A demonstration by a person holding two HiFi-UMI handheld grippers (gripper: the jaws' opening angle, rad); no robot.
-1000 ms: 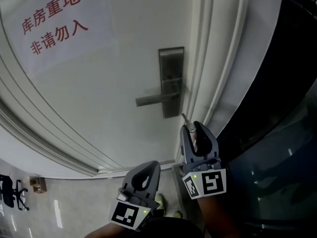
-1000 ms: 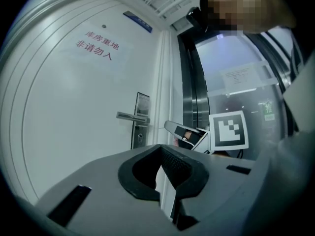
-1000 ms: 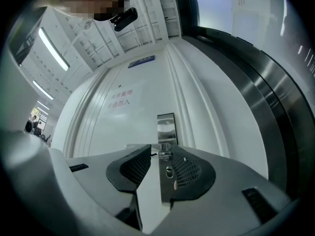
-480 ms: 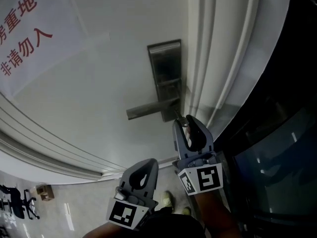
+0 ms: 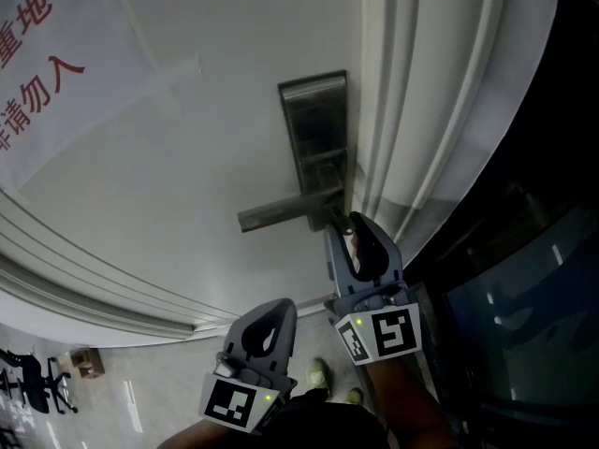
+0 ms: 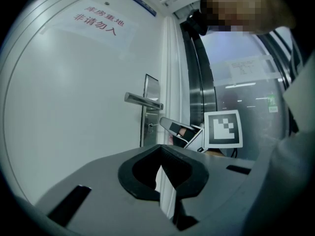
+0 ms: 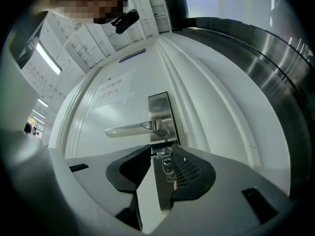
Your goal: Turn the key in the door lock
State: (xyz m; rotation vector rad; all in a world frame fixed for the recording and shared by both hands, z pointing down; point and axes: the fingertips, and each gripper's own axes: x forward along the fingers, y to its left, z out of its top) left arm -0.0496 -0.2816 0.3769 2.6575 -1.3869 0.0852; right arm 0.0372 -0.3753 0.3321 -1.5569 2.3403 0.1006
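**Head view and both claw views, at a white door (image 5: 187,157).** We see the right claw (image 5: 348,227) held up at the steel lock plate (image 5: 316,129). Its tip is just under the lever handle (image 5: 281,215), which lies roughly level and points left. In the right claw view, the jaws are pressed together on a small key (image 7: 163,157) that carries a wire ring. The key's far end meets the lower part of the plate, but we cannot tell how far it sits in the keyhole. The left claw (image 5: 273,318) hangs lower and to the left, well apart from the plate, its jaws together with nothing between them. A paper notice (image 5: 37,64) with red characters is stuck to the door, up and to the left of the plate. The moulded door frame (image 5: 412,110) runs just right of the plate.
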